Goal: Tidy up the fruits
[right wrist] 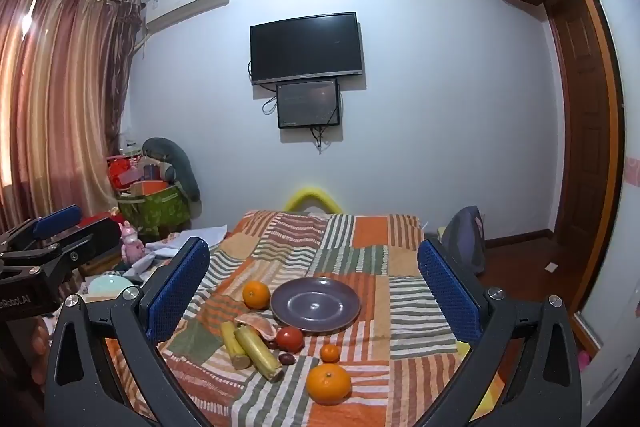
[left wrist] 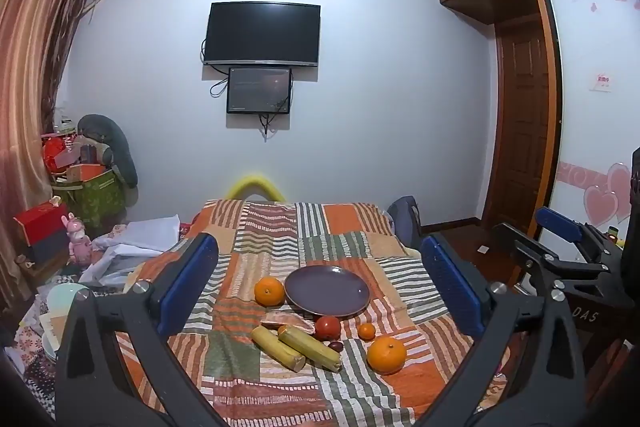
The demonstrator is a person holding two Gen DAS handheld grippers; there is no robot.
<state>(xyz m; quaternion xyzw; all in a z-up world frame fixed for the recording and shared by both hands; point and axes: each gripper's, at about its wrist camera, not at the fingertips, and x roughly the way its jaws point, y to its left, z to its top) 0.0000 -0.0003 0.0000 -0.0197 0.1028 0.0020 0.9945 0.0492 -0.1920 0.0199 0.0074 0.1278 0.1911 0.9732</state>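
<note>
An empty purple plate (left wrist: 327, 290) (right wrist: 315, 303) sits on a striped patchwork cloth (left wrist: 280, 239). An orange (left wrist: 269, 291) (right wrist: 256, 294) lies left of it. In front lie a red tomato (left wrist: 327, 327) (right wrist: 289, 339), a small tangerine (left wrist: 366, 331) (right wrist: 329, 353), a big orange (left wrist: 386, 355) (right wrist: 328, 383), two yellow corn pieces (left wrist: 296, 347) (right wrist: 250, 349), a pale peel-like piece (left wrist: 289, 321) and dark dates (right wrist: 286, 358). My left gripper (left wrist: 320, 291) and right gripper (right wrist: 312, 295) are both open and empty, held back above the fruit. The right gripper (left wrist: 560, 239) also shows in the left wrist view.
The cloth covers a raised surface. Clutter, boxes and a pink toy (left wrist: 78, 239) lie at the left. A backpack (right wrist: 464, 239) and wooden floor are at the right. A TV (left wrist: 262, 33) hangs on the far wall.
</note>
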